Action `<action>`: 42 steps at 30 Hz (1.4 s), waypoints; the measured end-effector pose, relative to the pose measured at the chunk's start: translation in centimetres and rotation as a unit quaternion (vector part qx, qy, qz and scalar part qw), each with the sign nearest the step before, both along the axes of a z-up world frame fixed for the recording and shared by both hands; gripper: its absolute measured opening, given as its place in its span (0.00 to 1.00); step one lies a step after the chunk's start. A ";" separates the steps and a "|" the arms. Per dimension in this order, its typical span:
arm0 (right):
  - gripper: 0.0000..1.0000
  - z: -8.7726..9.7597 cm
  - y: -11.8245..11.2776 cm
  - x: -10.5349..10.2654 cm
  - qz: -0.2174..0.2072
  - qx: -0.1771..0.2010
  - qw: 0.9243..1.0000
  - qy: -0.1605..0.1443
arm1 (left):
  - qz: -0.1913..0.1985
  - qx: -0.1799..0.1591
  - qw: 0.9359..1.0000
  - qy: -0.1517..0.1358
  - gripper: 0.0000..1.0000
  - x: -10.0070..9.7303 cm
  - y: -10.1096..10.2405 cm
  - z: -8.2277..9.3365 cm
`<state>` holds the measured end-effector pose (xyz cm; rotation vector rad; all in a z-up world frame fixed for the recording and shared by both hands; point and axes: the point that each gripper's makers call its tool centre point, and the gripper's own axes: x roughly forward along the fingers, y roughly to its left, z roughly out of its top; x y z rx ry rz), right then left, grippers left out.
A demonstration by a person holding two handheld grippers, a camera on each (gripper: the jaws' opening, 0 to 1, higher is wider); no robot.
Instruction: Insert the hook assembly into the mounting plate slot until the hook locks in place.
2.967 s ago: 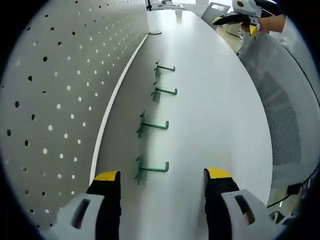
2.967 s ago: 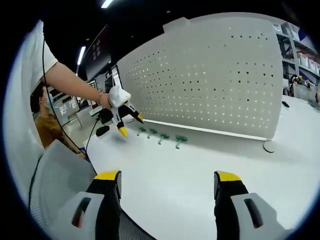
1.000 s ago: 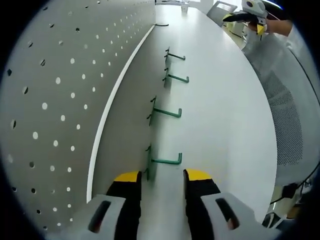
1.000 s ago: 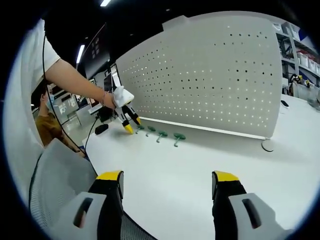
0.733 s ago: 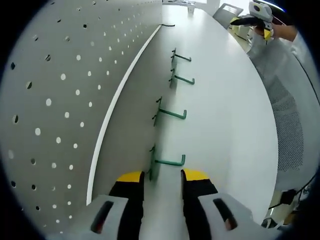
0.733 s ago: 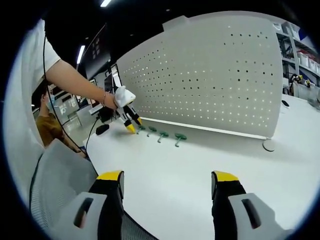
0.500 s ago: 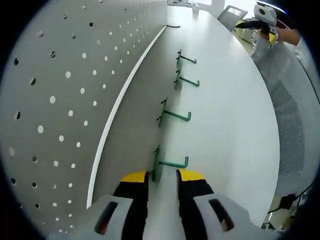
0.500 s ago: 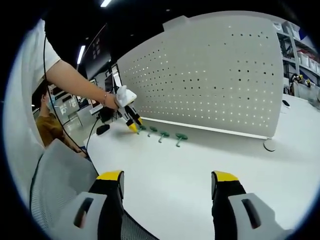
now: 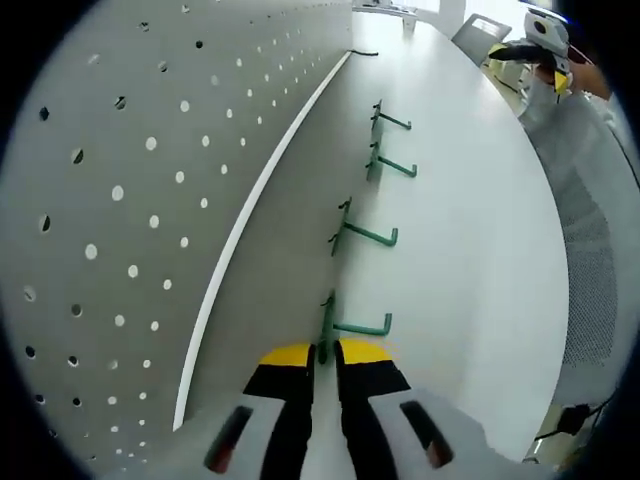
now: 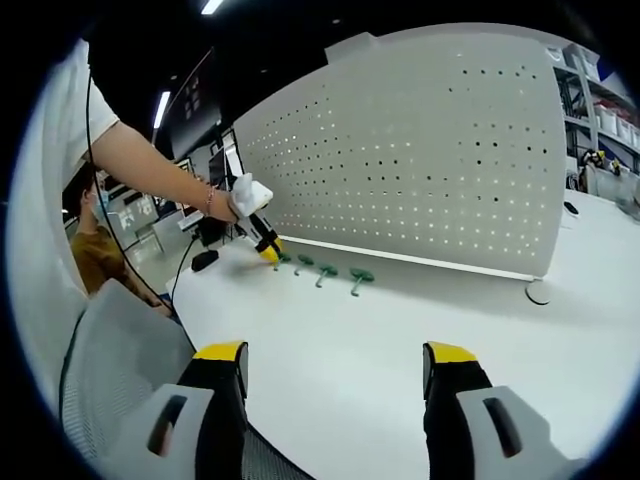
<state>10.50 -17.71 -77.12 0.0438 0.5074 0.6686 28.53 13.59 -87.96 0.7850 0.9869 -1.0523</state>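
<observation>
White tabletop [image 9: 470, 250] runs along a pegboard [image 9: 150, 180] standing upright on it, with four green hooks [image 9: 378, 168] lying in a row beside the board's foot. In the left gripper view, the left gripper [image 9: 324, 355] has its yellow-tipped jaws drawn together on the back plate of the nearest hook [image 9: 352, 326], whose arm sticks out to the side. In the right gripper view, the right gripper [image 10: 335, 362] hovers over the table with its jaws wide apart and holding nothing, while a mesh chair back [image 10: 110, 350] sits at the left.
</observation>
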 end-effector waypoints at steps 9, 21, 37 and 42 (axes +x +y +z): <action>0.68 0.0 -0.4 0.1 -0.009 0.005 1.000 0.001 | -0.010 0.010 1.000 -0.016 0.05 0.2 0.1 -0.1; 0.68 0.1 -0.3 0.1 -0.008 0.006 1.000 0.000 | -0.014 0.013 1.000 -0.019 0.04 0.3 0.2 -0.1; 0.68 0.4 -0.5 0.1 -0.015 0.016 1.000 -0.002 | -0.011 -0.010 0.999 -0.031 0.03 0.0 0.1 0.0; 0.68 0.4 -0.6 0.2 -0.018 0.021 1.000 -0.003 | -0.001 -0.022 0.999 -0.045 0.03 0.1 -0.1 0.4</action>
